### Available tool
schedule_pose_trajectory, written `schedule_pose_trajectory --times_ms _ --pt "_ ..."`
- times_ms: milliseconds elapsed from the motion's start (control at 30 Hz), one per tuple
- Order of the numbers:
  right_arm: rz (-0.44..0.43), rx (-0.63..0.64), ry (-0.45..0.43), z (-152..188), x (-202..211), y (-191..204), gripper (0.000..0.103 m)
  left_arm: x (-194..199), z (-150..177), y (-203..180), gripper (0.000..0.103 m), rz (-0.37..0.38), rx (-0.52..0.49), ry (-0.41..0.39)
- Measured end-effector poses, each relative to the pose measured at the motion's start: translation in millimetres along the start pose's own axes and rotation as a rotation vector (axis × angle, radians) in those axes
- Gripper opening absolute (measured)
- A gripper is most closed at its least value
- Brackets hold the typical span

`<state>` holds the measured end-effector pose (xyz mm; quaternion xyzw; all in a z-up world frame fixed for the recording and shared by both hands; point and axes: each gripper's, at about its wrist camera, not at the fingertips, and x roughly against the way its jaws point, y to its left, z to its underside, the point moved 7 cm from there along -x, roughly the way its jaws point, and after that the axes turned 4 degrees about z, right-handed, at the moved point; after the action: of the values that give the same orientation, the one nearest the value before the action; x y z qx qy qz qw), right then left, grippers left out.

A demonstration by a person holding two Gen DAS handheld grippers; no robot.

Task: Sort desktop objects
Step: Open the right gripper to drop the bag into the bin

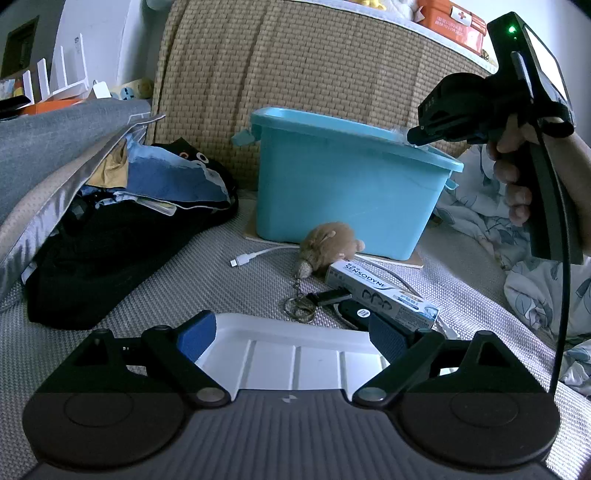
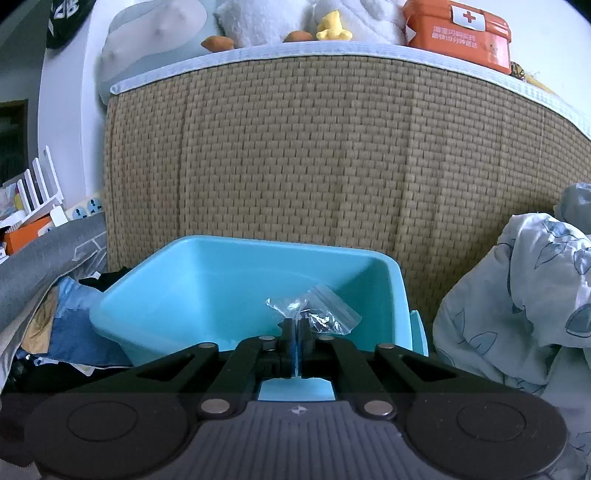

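In the right wrist view my right gripper (image 2: 294, 325) is shut on a corner of a small clear zip bag (image 2: 317, 310). It hangs over the inside of the open turquoise bin (image 2: 207, 284). The left wrist view shows a hand holding that gripper (image 1: 412, 136) at the rim of the bin (image 1: 343, 184). My left gripper (image 1: 291, 328) stands wide, its blue pads (image 1: 195, 336) pressed on the two sides of a white plastic tray (image 1: 295, 354). In front of the bin lie a brown plush keychain (image 1: 328, 245), a toothpaste box (image 1: 384, 295), a black USB stick (image 1: 332, 295) and a white cable (image 1: 251, 256).
A black bag with clothes and papers (image 1: 122, 229) is heaped at the left. A floral quilt (image 1: 543, 288) bunches up at the right. Behind the bin rises a woven headboard (image 2: 314, 166) with an orange first-aid box (image 2: 458, 29) and plush toys on top.
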<state>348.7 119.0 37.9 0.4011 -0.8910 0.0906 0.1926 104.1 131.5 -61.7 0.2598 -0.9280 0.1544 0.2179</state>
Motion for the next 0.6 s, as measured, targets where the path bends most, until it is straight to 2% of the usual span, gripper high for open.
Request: schedule_pose_trajectory --times_ms 300,600 --pt "-0.007 -0.022 -0.011 -1 8 -2 0.003 0 0 0 0.093 0.001 0.003 0.000" --pt "-0.034 -0.031 -0.032 10 40 -9 0.003 0 -1 0 0.093 -0.006 -0.004 -0.002"
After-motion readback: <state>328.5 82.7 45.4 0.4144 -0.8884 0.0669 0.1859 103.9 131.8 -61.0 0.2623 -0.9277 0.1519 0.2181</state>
